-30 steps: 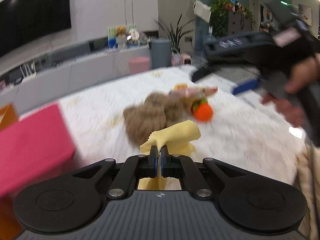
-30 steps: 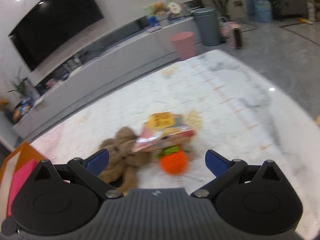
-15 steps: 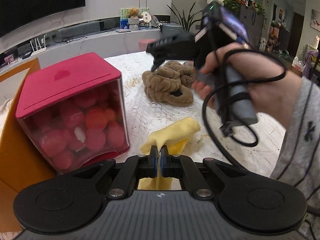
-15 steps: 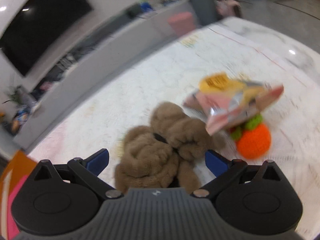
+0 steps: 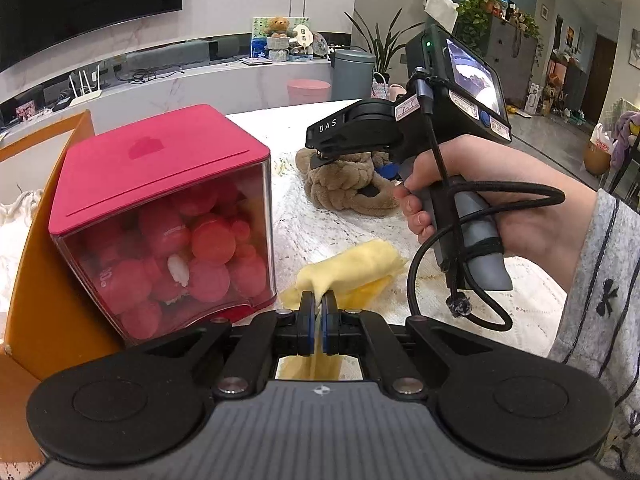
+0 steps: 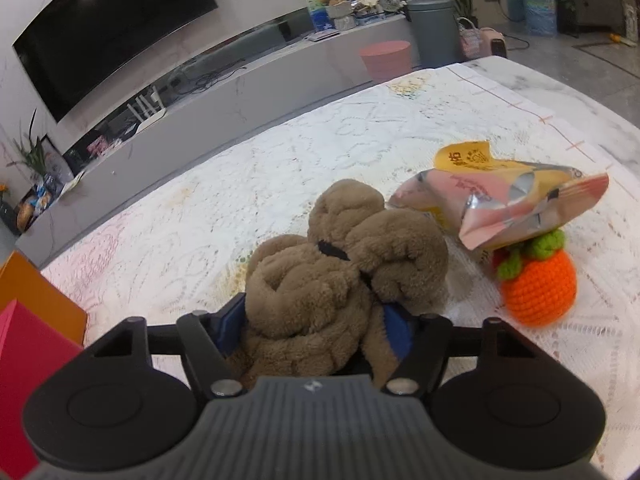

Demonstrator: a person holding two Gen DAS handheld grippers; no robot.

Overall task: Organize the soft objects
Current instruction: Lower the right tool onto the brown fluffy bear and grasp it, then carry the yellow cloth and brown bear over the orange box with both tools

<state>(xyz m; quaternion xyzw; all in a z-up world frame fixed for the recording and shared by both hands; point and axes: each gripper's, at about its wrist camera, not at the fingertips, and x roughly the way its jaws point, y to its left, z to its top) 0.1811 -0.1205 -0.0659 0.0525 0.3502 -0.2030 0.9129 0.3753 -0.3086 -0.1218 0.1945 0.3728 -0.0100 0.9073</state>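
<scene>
My left gripper [image 5: 319, 304] is shut on a yellow cloth [image 5: 352, 268], which trails forward onto the white lace tablecloth [image 5: 500, 304]. A brown plush toy [image 6: 344, 264] lies in a heap further back; it also shows in the left wrist view as the plush toy [image 5: 344, 192]. My right gripper [image 6: 316, 322] straddles it, jaws closing, blue pads [image 6: 232, 320] pressing into the fur on both sides. From the left wrist view, the right gripper [image 5: 352, 164] sits over the plush, held by a hand [image 5: 520, 208].
A clear box with a red lid [image 5: 160, 168], full of red balls, stands left of the yellow cloth, against an orange board [image 5: 40, 280]. Right of the plush lie a pink and yellow snack bag [image 6: 520, 204] and an orange knitted fruit [image 6: 538, 292].
The right gripper came down and forward over the brown plush, and its jaws narrowed from wide open onto it. The left gripper, still holding the yellow cloth, swung left beside the red box.
</scene>
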